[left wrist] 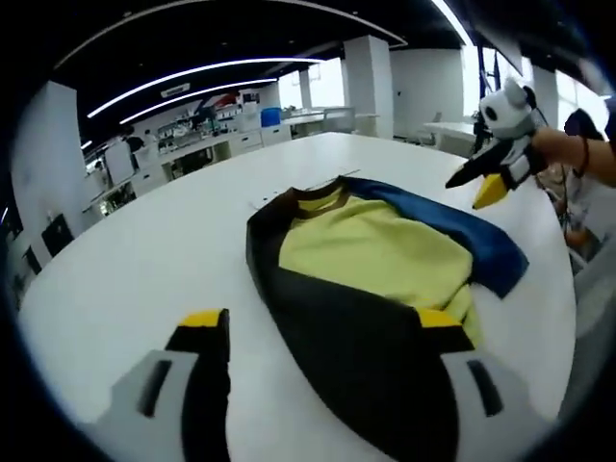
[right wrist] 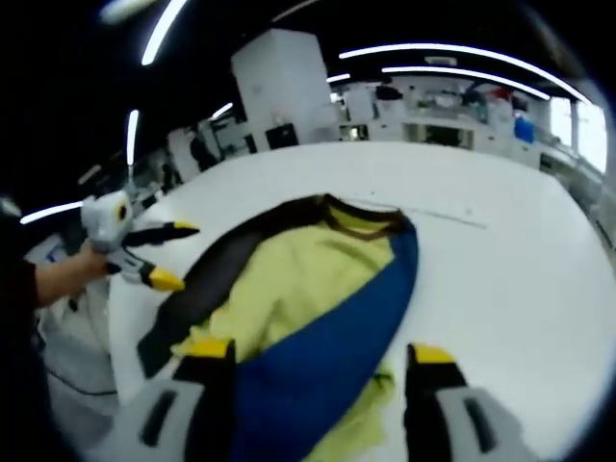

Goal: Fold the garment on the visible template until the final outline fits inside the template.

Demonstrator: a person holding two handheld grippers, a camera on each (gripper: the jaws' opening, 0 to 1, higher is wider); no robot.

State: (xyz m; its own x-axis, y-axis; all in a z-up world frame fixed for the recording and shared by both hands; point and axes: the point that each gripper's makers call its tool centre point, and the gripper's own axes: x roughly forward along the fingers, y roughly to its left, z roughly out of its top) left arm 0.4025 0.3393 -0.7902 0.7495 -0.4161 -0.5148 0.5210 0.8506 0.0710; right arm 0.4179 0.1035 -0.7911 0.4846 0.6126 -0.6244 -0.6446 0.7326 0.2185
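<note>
Both claws, left claw (left wrist: 322,351) and right claw (right wrist: 318,371), gape open over the garment (left wrist: 375,260) between their jaws.

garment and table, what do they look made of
The garment looks like soft matte knit fabric, maybe fleece: it drapes and creases, in yellow, blue and black panels. The table looks like smooth white laminate or painted board with a slight sheen; the exact material can't be told.

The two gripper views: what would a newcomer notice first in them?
First, the garment, yellow in the middle with a black and a blue sleeve folded over it, lying on the white table. Then the yellow-tipped grippers: the left gripper and right gripper both open, hovering over the garment's near edges.
</note>
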